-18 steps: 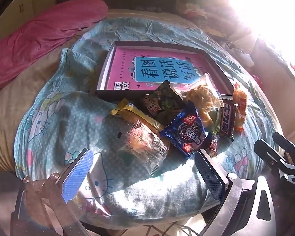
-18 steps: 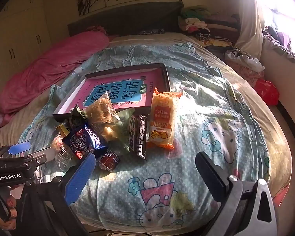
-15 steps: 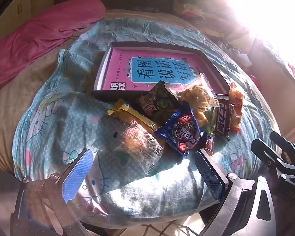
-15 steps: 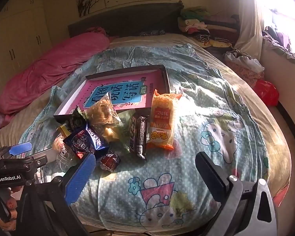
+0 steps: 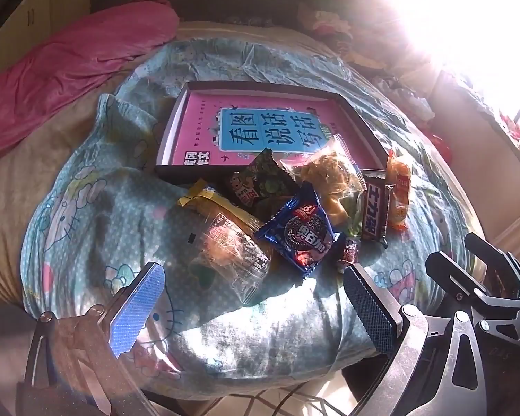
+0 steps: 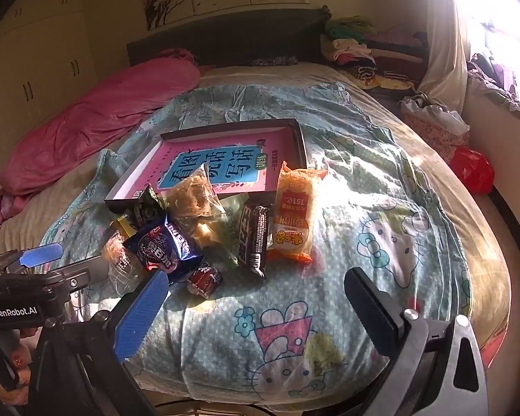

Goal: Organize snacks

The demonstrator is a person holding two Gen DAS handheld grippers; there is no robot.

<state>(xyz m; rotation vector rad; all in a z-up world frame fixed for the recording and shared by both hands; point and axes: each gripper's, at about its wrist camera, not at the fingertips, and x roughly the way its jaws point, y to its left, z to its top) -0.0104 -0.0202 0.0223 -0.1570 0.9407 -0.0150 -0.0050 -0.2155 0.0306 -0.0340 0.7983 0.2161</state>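
The left gripper hovers at the near edge of the bed, its jaws spread wide and holding nothing, the fingers aimed at the heap of snacks. The right gripper hangs beside it, also at the near edge, jaws likewise parted and empty.

The landmark is the dark shallow tray lying on the cartoon-print quilt. Inside it lies only a pink book with a blue title panel, flat on the tray floor.

All the snacks sit in a cluster just in front of the tray's near wall. From left to right in the left wrist view: a clear wrapper with a yellow end, nearest the left gripper; a dark green packet leaning against the tray wall; a blue cookie packet lying on the pile; a small dark red candy just right of it; a clear bag of golden pieces whose top overlaps the tray's edge; a dark chocolate bar lying lengthwise; and an orange packet touching the bar's right side, by the tray's near right corner.
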